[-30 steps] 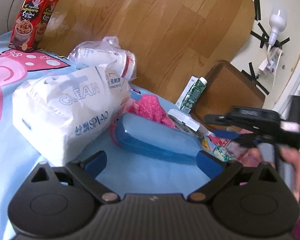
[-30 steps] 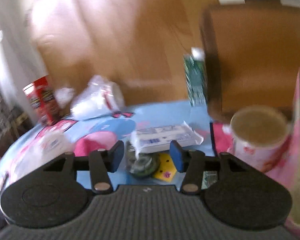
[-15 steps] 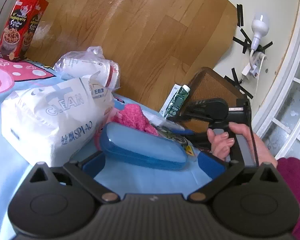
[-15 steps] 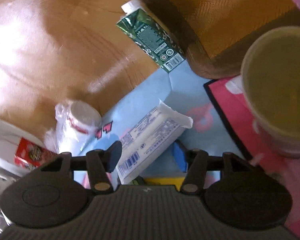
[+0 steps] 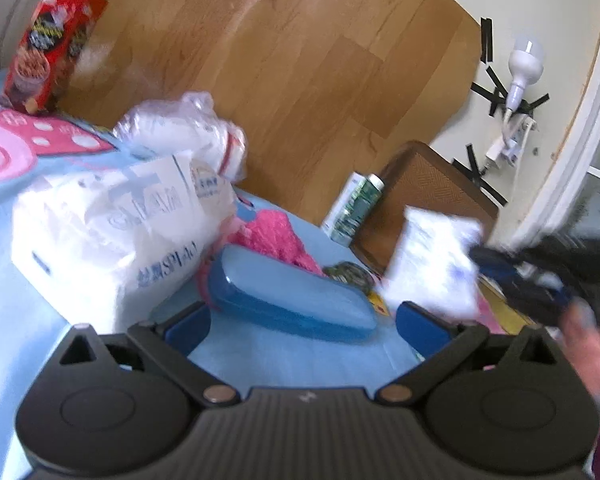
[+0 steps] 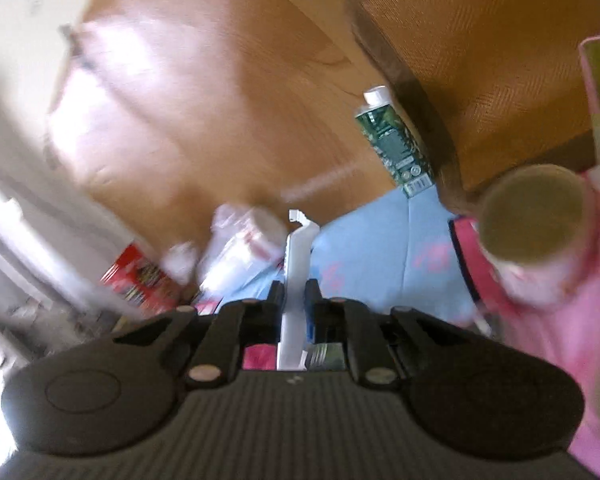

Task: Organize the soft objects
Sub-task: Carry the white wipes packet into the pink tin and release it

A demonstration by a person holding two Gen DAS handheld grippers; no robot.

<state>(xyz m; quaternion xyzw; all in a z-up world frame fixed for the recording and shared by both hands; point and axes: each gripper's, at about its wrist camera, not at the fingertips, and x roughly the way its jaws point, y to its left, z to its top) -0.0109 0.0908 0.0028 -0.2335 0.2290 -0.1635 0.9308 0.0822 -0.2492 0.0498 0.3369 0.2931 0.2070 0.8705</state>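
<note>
Right gripper [image 6: 295, 296] clamped on a flat white packet [image 6: 296, 276], lifted clear of the blue sheet [image 6: 384, 256], edge-on, long axis pointing straight forward along the fingers. Left gripper [image 5: 302, 326] spread wide around a blue case [image 5: 292, 300].

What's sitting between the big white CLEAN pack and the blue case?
In the left wrist view, pink fuzzy fabric lies between the CLEAN pack and the blue case.

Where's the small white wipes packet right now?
The white wipes packet is pinched edge-on in the right gripper; in the left wrist view it hangs lifted at right, above the blue case.
</note>
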